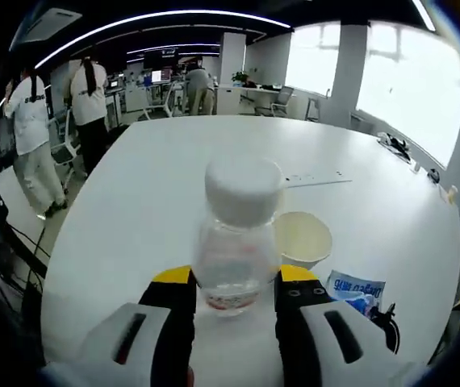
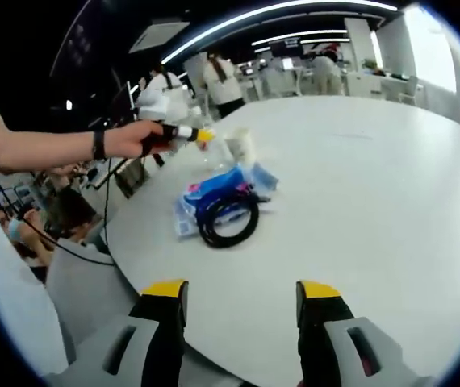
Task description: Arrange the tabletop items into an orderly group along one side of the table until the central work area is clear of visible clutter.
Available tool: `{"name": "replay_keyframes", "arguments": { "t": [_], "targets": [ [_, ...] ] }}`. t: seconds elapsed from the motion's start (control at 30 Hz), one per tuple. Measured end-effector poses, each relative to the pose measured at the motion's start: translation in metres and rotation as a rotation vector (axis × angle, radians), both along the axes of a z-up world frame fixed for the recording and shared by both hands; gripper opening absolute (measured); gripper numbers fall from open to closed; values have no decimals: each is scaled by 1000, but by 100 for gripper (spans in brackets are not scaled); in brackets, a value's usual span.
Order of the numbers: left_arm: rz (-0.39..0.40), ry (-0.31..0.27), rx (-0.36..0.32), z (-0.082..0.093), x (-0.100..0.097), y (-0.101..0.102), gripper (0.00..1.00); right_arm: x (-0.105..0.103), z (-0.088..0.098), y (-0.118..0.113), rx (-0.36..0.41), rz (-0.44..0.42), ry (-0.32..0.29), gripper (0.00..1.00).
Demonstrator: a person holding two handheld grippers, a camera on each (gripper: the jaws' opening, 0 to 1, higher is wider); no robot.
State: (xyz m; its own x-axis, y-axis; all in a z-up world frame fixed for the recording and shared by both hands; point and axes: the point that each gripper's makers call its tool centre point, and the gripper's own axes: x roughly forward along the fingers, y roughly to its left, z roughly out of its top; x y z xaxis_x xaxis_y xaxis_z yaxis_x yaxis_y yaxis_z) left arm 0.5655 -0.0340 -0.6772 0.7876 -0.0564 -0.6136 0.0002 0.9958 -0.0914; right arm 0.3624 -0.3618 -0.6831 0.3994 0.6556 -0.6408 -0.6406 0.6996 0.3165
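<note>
Two claws are at work over a big white round table (image 1: 133,185). Seen from the left gripper view, the left claw (image 1: 236,284) has its yellow-tipped jaws pressed against the sides of a clear plastic bottle (image 1: 234,242) with a white cap, low on its body, so it looks clamped on it. Just behind the bottle to the right stands a pale paper bowl (image 1: 303,236), and a blue packet (image 1: 357,289) lies beside the right jaw. To do this well, I'd say carry the bottle upright, keep the squeeze gentle since thin plastic will dent, and set it down close beside the other things without knocking the bowl. In the right gripper view the right claw (image 2: 242,294) hangs wide apart with nothing between its jaws, near the table edge. Ahead of it, well apart, lie the blue packet (image 2: 214,189) with a black coiled cable (image 2: 230,219) resting on it, and beyond them a hand (image 2: 133,139) holding the other claw by the cup-like bowl (image 2: 240,145). People stand in the office behind.
</note>
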Motion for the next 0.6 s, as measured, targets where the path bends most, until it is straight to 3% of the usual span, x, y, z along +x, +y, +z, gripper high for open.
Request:
{"name": "replay_keyframes", "arguments": {
  "t": [0.3, 0.6],
  "targets": [
    [16, -1, -3, -1, 12, 4, 37, 2, -2, -3, -4, -4, 4, 54],
    [56, 24, -58, -4, 12, 4, 38, 2, -2, -7, -5, -14, 5, 54]
  ]
}}
